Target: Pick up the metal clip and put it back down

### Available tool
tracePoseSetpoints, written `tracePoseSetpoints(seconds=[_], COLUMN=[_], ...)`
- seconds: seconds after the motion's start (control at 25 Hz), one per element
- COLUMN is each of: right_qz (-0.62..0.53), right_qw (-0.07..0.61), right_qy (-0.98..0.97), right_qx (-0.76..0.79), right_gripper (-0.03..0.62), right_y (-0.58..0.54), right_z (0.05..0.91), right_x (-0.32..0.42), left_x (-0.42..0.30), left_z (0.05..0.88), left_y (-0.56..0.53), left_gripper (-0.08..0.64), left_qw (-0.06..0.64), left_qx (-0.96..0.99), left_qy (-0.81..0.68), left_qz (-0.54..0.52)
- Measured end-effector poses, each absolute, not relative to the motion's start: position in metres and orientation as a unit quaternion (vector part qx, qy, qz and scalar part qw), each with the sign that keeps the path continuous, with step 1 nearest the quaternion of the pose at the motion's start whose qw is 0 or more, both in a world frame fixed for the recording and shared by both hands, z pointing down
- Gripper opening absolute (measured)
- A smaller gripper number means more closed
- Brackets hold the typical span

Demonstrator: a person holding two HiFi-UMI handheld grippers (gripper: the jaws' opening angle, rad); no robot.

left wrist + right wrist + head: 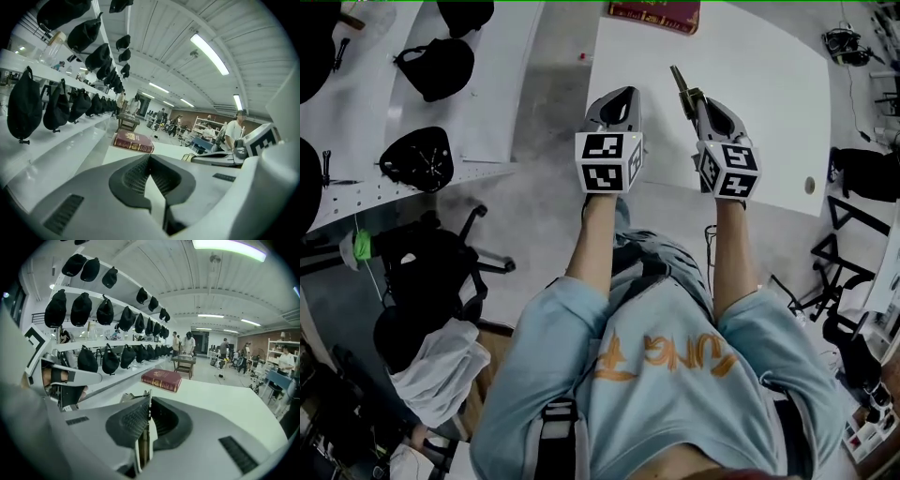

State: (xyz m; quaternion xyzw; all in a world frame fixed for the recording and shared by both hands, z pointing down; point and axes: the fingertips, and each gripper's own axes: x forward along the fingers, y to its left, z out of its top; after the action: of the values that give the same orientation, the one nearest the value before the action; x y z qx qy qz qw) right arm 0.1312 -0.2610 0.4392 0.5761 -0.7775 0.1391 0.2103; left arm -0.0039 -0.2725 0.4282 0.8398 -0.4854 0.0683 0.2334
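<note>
The white table [769,75] spreads below, with a red book [654,13] at its far edge. The left gripper [617,101] is closed on nothing. The right gripper [701,101] pinches the metal clip [682,82] edge-on, seemingly above the table. So thin a hold could let it twist or slip, and a high release might bounce it. The pads hide most of the clip, and its height is hard to judge.

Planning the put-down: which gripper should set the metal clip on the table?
Right: the right gripper is shut on the metal clip above the white table; the left gripper is shut, holding nothing.
</note>
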Motion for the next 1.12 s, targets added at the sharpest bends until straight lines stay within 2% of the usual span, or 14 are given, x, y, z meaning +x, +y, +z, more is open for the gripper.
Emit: tracePoseSetpoints(seconds=[1.12], right_qz=[0.182], right_qw=[0.159], right_qy=[-0.677], right_qx=[0.695], right_gripper=[0.032], right_y=[-0.291], right_z=[0.44], right_x=[0.294], left_x=[0.143], left_z=[0.416], left_y=[-0.339], left_gripper=[0.021], left_qw=[0.23], left_qx=[0.894], left_qy=[-0.375], left_qz=[0.081])
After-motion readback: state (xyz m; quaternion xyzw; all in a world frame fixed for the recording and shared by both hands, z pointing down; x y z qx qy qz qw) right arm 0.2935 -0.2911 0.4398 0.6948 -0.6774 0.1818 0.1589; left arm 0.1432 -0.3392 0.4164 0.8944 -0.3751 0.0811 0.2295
